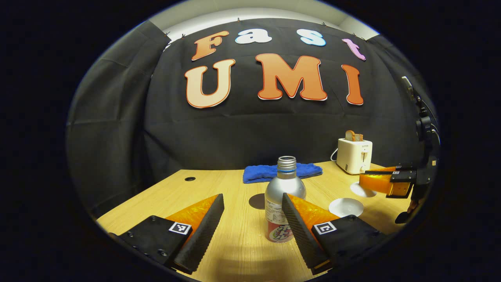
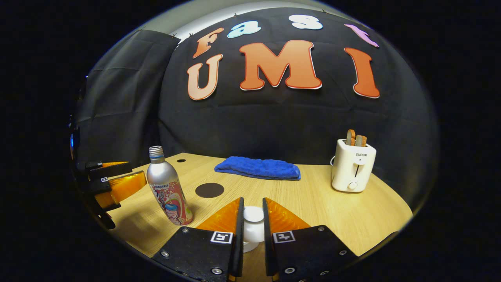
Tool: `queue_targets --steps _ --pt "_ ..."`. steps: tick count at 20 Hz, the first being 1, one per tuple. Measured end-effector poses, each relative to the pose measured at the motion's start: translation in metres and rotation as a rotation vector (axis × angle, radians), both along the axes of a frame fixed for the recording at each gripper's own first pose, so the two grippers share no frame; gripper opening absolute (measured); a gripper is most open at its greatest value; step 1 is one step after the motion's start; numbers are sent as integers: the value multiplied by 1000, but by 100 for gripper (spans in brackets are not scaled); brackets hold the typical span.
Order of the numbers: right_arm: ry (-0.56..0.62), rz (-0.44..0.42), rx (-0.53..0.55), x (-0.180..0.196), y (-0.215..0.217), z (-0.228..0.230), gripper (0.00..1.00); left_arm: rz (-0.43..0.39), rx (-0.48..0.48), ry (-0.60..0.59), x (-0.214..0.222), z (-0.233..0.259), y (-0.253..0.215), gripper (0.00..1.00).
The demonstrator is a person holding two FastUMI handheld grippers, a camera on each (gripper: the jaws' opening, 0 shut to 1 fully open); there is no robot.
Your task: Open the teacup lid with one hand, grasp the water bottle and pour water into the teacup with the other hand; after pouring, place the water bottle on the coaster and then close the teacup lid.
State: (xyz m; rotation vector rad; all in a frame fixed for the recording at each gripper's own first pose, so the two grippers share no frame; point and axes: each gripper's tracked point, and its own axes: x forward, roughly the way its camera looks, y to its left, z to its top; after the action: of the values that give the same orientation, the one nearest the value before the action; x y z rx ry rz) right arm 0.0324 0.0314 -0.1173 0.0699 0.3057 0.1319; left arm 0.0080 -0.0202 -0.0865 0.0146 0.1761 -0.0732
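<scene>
Left gripper view has the water bottle (image 1: pixel 284 199) upright mid-desk, between the left gripper (image 1: pixel 253 219)'s spread jaws, not yet touched. It is smooth brushed metal with a glossy printed band low down, uncapped: likely slippery and liable to slosh, so the straight lower body looks the safest hold. The dark round coaster (image 1: pixel 257 201) lies flat just behind it. In the right gripper view, the right gripper (image 2: pixel 253 219) pinches the white lid (image 2: pixel 253 224) by its knob; glazed ceramic, so hard, slick and breakable. The teacup (image 1: pixel 346 206) sits nearer the right edge.
</scene>
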Motion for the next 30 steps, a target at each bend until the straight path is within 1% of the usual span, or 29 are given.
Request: queue_targets --steps 5,8,10,12,17,19,23,24,25,26,29,30 --pt "-12 -68 -35 -9 -30 7 23 -56 -41 51 1 -19 -17 98" --pt "-3 -96 -34 -14 -45 6 23 -95 -57 65 4 -26 -30 98" --pt "-1 -116 -42 -17 -55 5 23 -92 -54 100 7 -39 -31 98" --pt "0 -131 -48 -20 -64 4 23 -106 -62 127 9 -48 -36 98" --pt "3 -155 -62 -29 -78 4 23 -120 -36 168 19 -65 -42 98" --pt "1 -161 -67 -31 -80 5 23 -125 -24 167 23 -67 -43 98" --pt "1 -168 -63 -35 -85 5 23 -140 -59 168 30 -74 -51 98" --pt "2 -173 -62 -36 -87 3 23 -140 -61 168 33 -73 -51 95" --pt "5 -176 -58 -38 -89 3 23 -144 -60 164 30 -73 -51 84" --pt "7 -180 -54 -40 -90 3 23 -147 -54 166 30 -73 -51 87" --pt "5 -188 -47 -41 -96 5 23 -147 -36 160 34 -70 -51 83" --pt "3 -190 -44 -41 -97 5 23 -146 -22 153 36 -66 -51 87"
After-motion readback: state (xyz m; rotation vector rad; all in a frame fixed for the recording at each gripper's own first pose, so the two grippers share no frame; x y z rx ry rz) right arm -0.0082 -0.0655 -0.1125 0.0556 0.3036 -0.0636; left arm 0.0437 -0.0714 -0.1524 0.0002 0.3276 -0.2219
